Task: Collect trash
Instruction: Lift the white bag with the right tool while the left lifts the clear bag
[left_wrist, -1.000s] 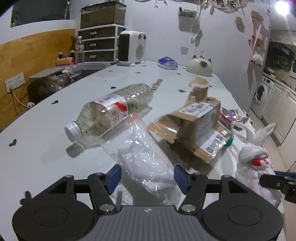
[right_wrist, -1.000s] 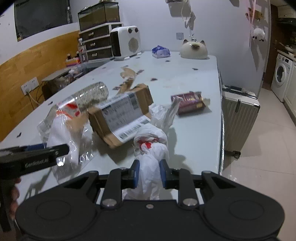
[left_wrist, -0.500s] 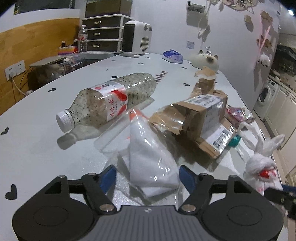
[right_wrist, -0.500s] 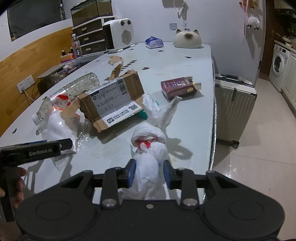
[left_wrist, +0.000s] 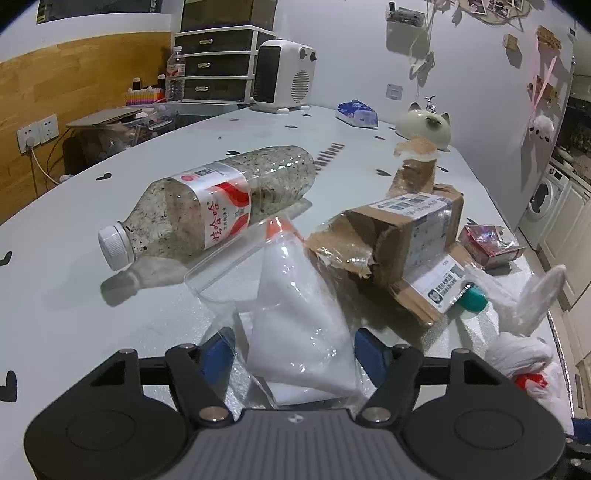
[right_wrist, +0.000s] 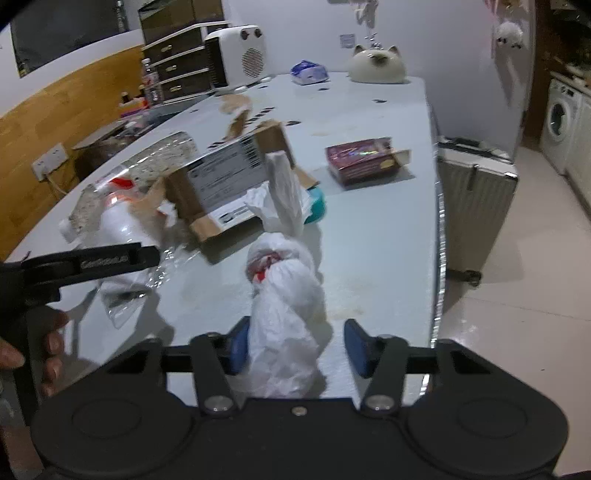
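Our right gripper (right_wrist: 291, 345), clamped a second ago, is opening its jaws around the tied bag (right_wrist: 284, 314), now loose on the counter (right_wrist: 380, 236). Our left gripper (left_wrist: 293, 349) is closing on the pouch (left_wrist: 295, 328), not yet pinched.

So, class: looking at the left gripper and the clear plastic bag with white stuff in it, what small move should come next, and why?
Probably finish closing the left gripper on the clear plastic bag with white contents. The bag already lies between its closing jaws, and the blue pads do not look pressed on it yet, so a firm pinch seems needed before lifting it off the pale table.
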